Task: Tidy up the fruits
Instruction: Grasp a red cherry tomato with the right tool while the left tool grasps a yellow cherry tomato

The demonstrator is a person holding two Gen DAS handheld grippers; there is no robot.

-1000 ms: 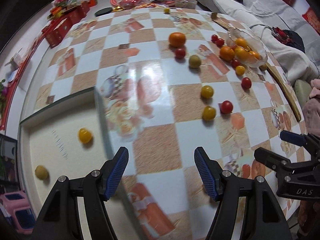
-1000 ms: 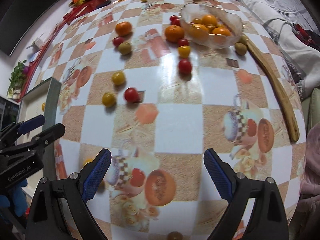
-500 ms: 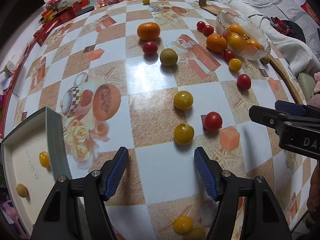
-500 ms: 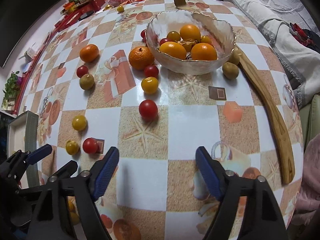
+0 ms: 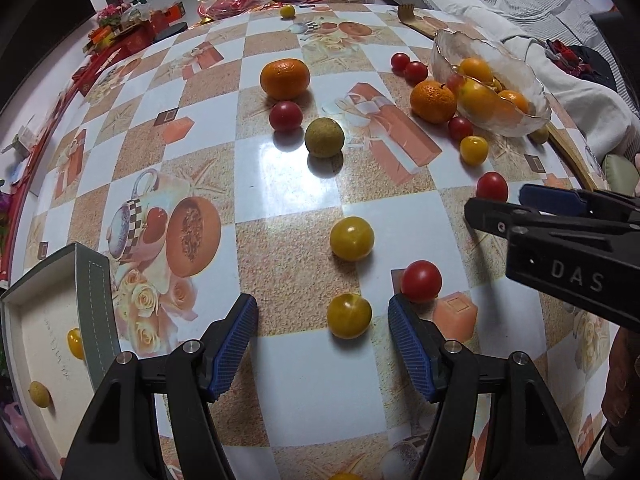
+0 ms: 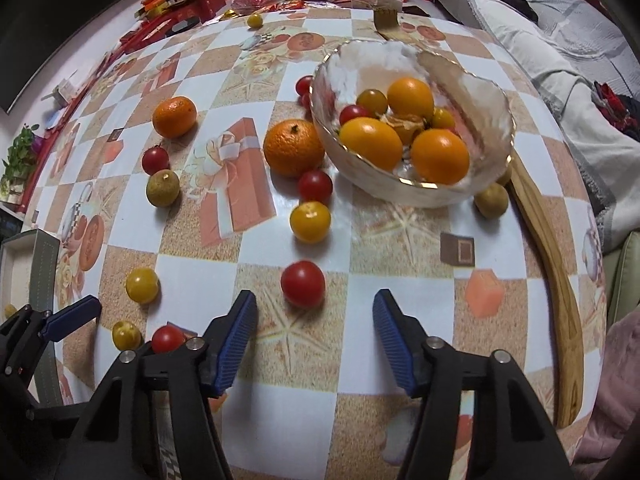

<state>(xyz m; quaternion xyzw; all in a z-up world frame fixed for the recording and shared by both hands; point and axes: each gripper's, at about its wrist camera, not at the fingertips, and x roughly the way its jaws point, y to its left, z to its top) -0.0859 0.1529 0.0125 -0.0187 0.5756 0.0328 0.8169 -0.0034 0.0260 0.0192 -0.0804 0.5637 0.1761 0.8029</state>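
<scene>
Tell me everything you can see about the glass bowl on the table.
The glass bowl is clear and textured, with a wavy rim edged in thin gold. It stands upright on the checked tablecloth, toward the far right side. It holds several orange and yellow fruits and a red cherry tomato. A mandarin sits right against its left wall, a brownish-green fruit lies by its right side, and a long wooden piece runs beside and behind it.
</scene>
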